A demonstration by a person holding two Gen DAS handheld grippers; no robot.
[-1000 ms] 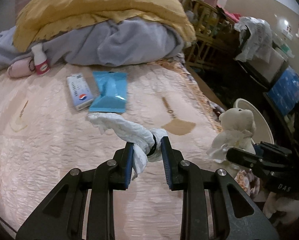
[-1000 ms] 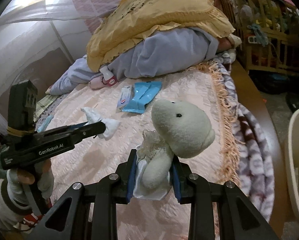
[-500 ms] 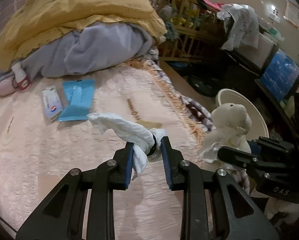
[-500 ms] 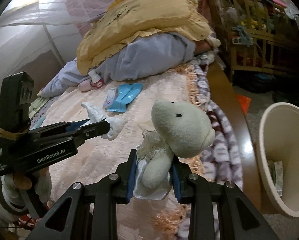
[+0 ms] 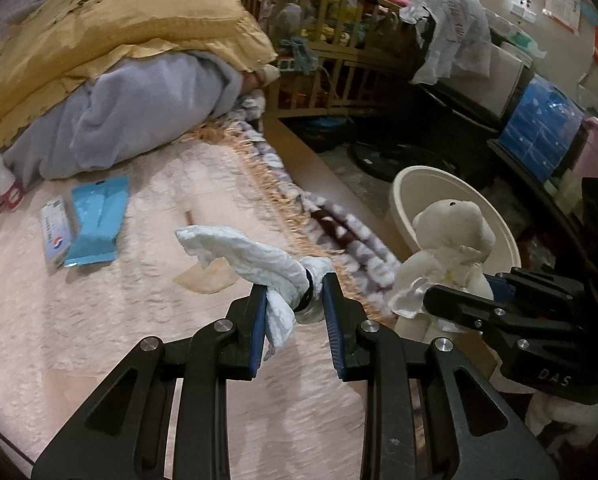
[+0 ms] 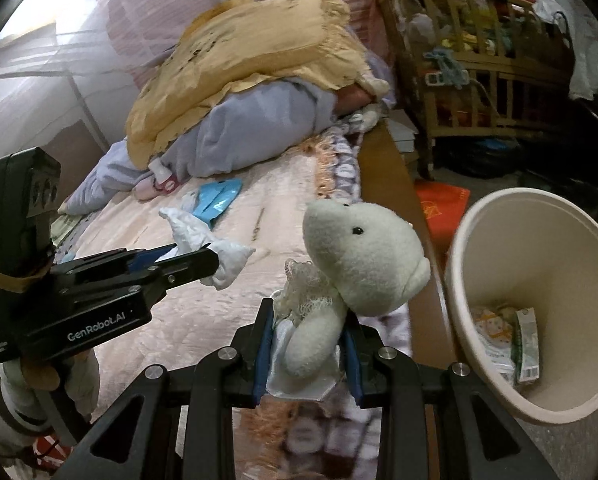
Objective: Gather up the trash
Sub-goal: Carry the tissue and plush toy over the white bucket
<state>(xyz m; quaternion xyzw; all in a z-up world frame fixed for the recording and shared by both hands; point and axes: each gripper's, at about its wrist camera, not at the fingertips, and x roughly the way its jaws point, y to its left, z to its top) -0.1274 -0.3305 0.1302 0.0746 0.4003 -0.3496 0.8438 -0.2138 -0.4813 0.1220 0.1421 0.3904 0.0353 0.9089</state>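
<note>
Two tongs: each is pinching something, both held over the near edge of the bed [image 5: 99,320].
Left tongs [image 5: 295,306]: pressed onto a knotted white rag [image 5: 255,258], which sticks up and to the left out of the blue pads [image 5: 259,320]; a short tail hangs down between them.
Right tongs [image 6: 309,344]: clamped on a cream plush toy [image 6: 359,256] by its body, the head clear above the tips, a bit of lace at its neck.
Bin [image 6: 539,280]: cream, just to the right of the toy, off the bed's side.
Left view only: a blue packet [image 5: 97,220] and a small white box [image 5: 55,232] side by side on the bed, well beyond the rag; the toy sits in front of the bin's rim [image 5: 439,174].
Right view only: inside of the bin, with cartons and wrappers [image 6: 511,340] at the bottom; also a gloved hand [image 6: 39,392] gripping the left tool's handle.
Background: yellow quilt [image 6: 251,52] heaped over grey bedding [image 6: 259,128]; wooden crib [image 6: 479,60] beyond.
</note>
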